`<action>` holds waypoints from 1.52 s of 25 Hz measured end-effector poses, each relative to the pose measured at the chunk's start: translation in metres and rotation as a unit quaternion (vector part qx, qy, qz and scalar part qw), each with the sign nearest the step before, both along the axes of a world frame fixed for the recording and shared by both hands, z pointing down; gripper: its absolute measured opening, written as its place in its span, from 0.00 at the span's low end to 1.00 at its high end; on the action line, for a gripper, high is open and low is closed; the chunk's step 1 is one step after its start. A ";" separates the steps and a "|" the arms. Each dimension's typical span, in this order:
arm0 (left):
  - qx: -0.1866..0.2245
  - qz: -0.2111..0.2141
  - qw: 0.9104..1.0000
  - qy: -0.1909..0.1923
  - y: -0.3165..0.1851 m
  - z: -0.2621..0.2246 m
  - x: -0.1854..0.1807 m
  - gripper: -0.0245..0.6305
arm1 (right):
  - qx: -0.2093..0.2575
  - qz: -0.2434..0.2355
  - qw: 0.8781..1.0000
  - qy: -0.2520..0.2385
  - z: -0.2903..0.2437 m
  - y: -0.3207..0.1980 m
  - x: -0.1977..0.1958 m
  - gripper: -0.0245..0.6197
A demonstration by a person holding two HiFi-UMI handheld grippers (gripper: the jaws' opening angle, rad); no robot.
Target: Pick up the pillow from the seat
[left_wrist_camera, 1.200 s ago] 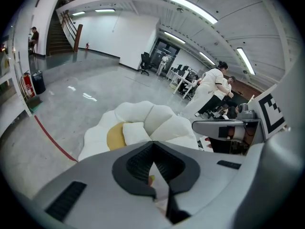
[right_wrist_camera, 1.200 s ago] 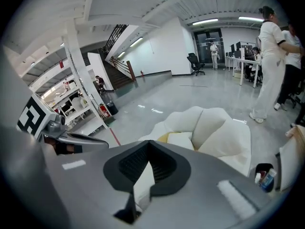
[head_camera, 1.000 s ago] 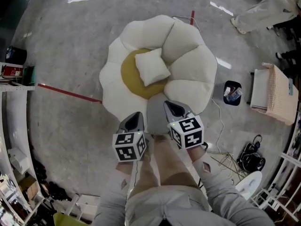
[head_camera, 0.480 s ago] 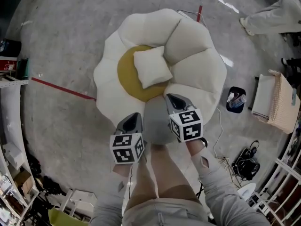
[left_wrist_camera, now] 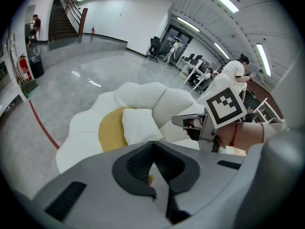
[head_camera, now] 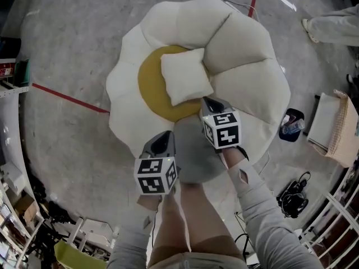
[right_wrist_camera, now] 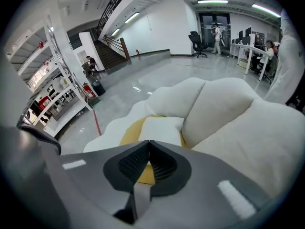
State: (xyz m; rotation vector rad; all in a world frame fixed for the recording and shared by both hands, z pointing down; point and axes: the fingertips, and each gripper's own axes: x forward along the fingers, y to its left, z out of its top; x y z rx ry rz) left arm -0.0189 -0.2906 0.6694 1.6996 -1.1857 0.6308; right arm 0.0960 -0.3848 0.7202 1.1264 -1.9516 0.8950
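Left gripper (head_camera: 162,141) is nearest me, off the seat's front edge, jaws pressed together, nothing in them. Right gripper (head_camera: 211,103) is further in, jaws also pressed together and empty, just short of the pillow (head_camera: 185,74). Pillow lies untouched on the seat's (head_camera: 247,38) yellow centre (head_camera: 149,91).

The pillow (head_camera: 186,76) lies on the seat (head_camera: 247,43), with left tongs (head_camera: 162,140) and right tongs (head_camera: 212,103) near its front rim.
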 end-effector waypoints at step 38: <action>-0.041 -0.014 0.999 0.007 -0.009 0.106 -0.001 0.04 | -0.093 -0.055 0.993 0.051 0.179 -0.029 0.006 0.22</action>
